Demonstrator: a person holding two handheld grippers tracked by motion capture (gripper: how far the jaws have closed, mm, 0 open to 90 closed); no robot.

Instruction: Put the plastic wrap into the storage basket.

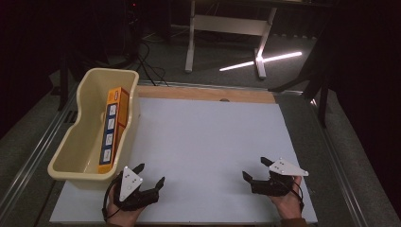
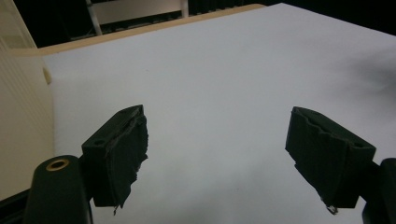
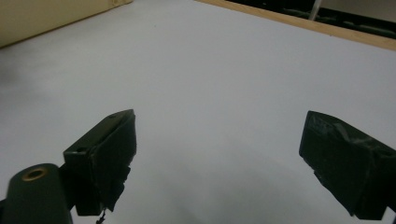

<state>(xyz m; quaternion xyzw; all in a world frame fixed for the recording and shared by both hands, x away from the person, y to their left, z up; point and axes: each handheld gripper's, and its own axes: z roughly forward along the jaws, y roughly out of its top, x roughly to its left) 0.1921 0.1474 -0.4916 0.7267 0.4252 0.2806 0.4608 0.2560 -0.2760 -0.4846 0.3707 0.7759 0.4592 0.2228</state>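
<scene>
Two tongs, both mine, rest low at the near edge of the desk (image 1: 208,142), and both are spread wide with nothing between the jaws: my left tongs (image 1: 147,181) sit near the near-left corner, just beside the cream tub (image 1: 82,123), and my right tongs (image 1: 254,169) sit toward the near-right corner. The thing nearest my left tongs is the orange carton (image 1: 115,125), standing on its long edge inside the tub and leaning against the wall that faces the middle of the desk. I judge it a light cardboard box, stiff along its edges but easy to dent on its broad faces, with a smooth printed skin that could slip. I would pinch it across the narrow thickness near the upper edge, where it clears the rim, and squeeze gently.
</scene>
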